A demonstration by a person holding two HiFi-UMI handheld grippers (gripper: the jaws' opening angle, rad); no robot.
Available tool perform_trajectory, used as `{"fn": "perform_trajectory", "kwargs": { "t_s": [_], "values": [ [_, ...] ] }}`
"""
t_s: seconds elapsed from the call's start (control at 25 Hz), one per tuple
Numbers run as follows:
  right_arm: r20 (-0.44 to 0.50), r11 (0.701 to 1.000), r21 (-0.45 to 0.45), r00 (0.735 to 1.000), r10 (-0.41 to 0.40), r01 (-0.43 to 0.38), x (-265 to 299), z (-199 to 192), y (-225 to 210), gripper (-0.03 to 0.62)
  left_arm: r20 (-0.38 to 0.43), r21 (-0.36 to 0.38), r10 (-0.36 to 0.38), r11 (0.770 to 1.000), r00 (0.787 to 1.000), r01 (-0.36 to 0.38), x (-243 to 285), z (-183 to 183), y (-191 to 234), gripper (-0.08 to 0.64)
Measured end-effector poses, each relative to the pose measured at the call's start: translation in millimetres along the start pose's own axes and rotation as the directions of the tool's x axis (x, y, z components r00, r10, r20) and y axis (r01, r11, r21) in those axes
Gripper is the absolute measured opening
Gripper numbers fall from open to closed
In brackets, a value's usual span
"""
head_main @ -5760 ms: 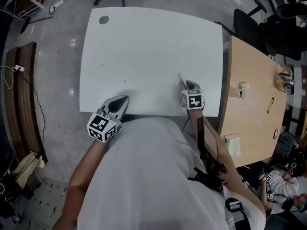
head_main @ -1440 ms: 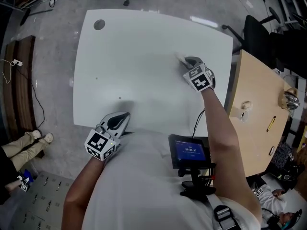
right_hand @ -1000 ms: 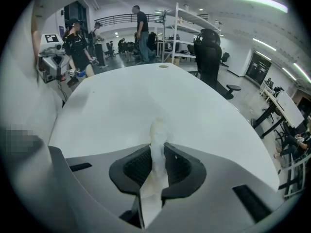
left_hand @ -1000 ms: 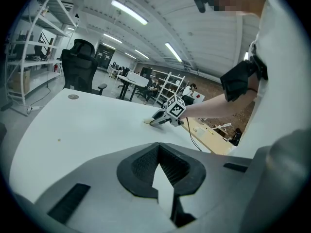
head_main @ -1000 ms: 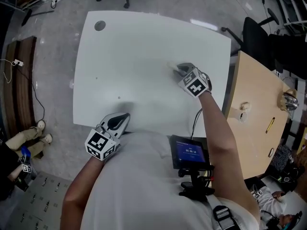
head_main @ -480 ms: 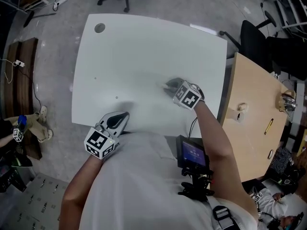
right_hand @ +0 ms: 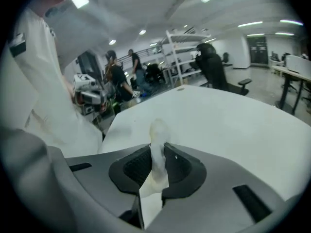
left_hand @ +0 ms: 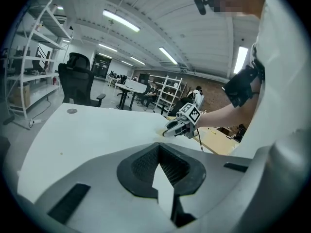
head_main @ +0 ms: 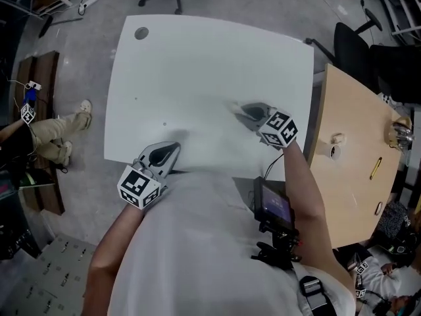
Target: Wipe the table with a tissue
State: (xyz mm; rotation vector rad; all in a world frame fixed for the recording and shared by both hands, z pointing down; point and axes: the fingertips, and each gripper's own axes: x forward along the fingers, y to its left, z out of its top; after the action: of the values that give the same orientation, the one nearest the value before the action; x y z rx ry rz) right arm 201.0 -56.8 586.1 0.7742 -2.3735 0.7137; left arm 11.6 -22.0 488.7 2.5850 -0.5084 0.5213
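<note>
from the head view, the white table [head_main: 210, 58] fills the middle, and the right gripper [head_main: 252, 112] sits over its 4 o'clock part, pointing toward 10 o'clock. a pale scrap of tissue [head_main: 235, 106] sticks out from its tip, hard to make out against the tabletop. the right gripper view settles it: the jaws are pinching the tissue [right_hand: 157, 135], which stands up in a crumpled twist between the dark pads, its top poking out past the tips of the right gripper [right_hand: 155, 154]. whether the tissue touches the table, no view tells.

the left gripper [head_main: 166, 154] rests at the table's 7 o'clock edge, aimed toward 1 o'clock. the head view gives only its tapered outline; the left gripper view shows the jaws of the left gripper [left_hand: 159, 165] pressed together at the tips with nothing held, bare tabletop beyond them.

the left gripper view also catches the right gripper [left_hand: 174, 128] side-on at 12 o'clock, low over the surface. only the head view shows the round hole [head_main: 141, 33] at the table's 10 o'clock corner and the wooden table [head_main: 355, 150] at 3 o'clock.
</note>
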Motion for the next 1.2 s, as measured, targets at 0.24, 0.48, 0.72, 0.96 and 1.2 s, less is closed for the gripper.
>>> {"fn": "perform_trajectory", "kwargs": {
  "t_s": [0.24,0.48,0.72,0.96,1.2],
  "values": [
    [0.131,0.94,0.181,0.94,-0.314,0.289,-41,2,-48,0.061,-0.01,0.005,0.027,1.0,1.0,-0.027,-11,-2,3,0.006],
    [0.156,0.917,0.203,0.913,-0.377,0.344,-35,1,-36,0.061,0.006,-0.008,0.05,0.999,0.999,-0.05,-15,-4,6,0.005],
    [0.131,0.897,0.262,0.907,-0.399,0.356,-19,1,-14,0.063,0.02,-0.011,0.031,0.999,0.999,-0.031,-21,-7,13,0.006],
    [0.073,0.91,0.232,0.927,-0.369,0.344,17,9,13,0.063,0.04,-0.029,0.019,0.999,0.999,-0.017,-38,-15,24,0.006],
    [0.027,0.927,0.183,0.941,-0.336,0.326,57,31,47,0.063,0.029,-0.024,0.015,1.0,0.999,-0.014,-70,-28,41,0.006]
  ]
}}
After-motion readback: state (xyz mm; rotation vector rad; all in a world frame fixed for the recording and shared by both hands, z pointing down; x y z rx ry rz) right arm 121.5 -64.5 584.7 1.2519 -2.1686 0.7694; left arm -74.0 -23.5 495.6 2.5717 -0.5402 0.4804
